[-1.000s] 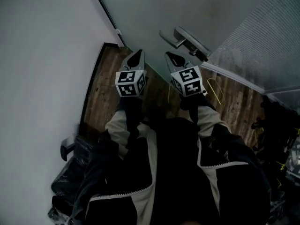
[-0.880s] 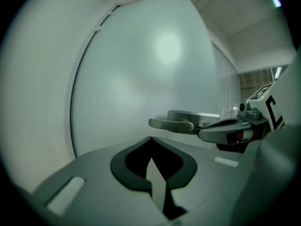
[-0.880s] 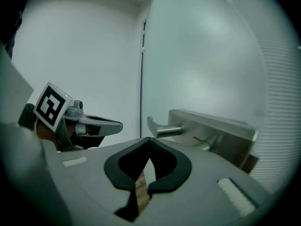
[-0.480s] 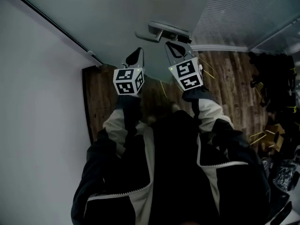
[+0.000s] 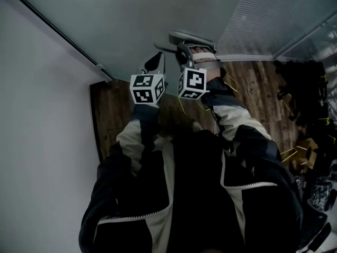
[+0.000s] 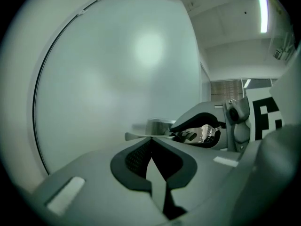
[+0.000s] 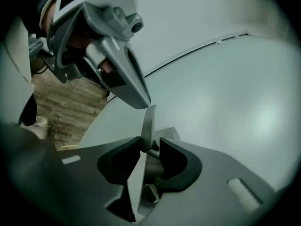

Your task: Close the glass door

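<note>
The frosted glass door (image 5: pixel 131 20) fills the top of the head view, with its metal lever handle (image 5: pixel 184 37) just right of centre. My right gripper (image 5: pixel 185 54) is rolled on its side at the handle. Its jaws are opening, and the lever blade (image 7: pixel 149 121) stands between the pads, which do not clamp it. My left gripper (image 5: pixel 156 61) is shut and empty, its tip pointing at the glass just left of the handle (image 6: pixel 157 126). The left gripper (image 7: pixel 117 65) hangs above the lever in the right gripper view.
A white wall (image 5: pixel 37 115) runs down the left, meeting the door at a dark frame strip (image 5: pixel 58 33). Wooden floor (image 5: pixel 113 115) shows below the door. A ribbed panel (image 5: pixel 263 15) stands right of the door, with dark clutter (image 5: pixel 310 99) on the floor at far right.
My right gripper has rolled onto its side, moved up to the lever handle and opened around it. The left gripper has shifted slightly toward the door and stays shut.
</note>
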Available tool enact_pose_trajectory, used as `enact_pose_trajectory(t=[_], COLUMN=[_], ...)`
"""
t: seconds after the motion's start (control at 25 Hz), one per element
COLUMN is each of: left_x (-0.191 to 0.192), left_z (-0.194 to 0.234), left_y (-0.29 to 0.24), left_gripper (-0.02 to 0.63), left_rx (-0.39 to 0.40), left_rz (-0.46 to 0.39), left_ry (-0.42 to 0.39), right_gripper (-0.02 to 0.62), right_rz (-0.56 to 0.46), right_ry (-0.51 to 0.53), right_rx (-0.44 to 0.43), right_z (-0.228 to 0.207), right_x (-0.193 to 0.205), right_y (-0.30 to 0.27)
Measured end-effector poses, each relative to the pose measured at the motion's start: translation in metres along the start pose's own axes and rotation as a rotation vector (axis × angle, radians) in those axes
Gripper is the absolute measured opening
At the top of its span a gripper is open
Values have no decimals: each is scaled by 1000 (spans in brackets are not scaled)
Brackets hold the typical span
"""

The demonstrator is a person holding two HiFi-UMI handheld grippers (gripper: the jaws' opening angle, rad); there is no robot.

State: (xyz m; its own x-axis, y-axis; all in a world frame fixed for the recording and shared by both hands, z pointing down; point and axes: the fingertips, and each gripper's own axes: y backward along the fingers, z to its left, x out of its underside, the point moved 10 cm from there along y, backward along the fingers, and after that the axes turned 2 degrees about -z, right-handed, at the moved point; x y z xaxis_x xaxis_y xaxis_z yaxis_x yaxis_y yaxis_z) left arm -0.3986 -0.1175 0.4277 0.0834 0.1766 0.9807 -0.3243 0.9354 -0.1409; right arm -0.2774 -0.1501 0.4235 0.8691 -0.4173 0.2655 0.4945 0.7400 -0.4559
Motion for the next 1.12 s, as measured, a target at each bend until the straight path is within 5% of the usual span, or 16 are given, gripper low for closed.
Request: enact_pose_trajectory(t=[1.12], left_x=[-26], left_z=[18], left_y=[-63], left_gripper=[3], left_rx=[60], left_rz=[21], left_ry=[-49], right_gripper=[129], right_rz=[139], right_ry=[37], right_rx=[34], right_z=[-54], right_x=[56], right_y=[-72])
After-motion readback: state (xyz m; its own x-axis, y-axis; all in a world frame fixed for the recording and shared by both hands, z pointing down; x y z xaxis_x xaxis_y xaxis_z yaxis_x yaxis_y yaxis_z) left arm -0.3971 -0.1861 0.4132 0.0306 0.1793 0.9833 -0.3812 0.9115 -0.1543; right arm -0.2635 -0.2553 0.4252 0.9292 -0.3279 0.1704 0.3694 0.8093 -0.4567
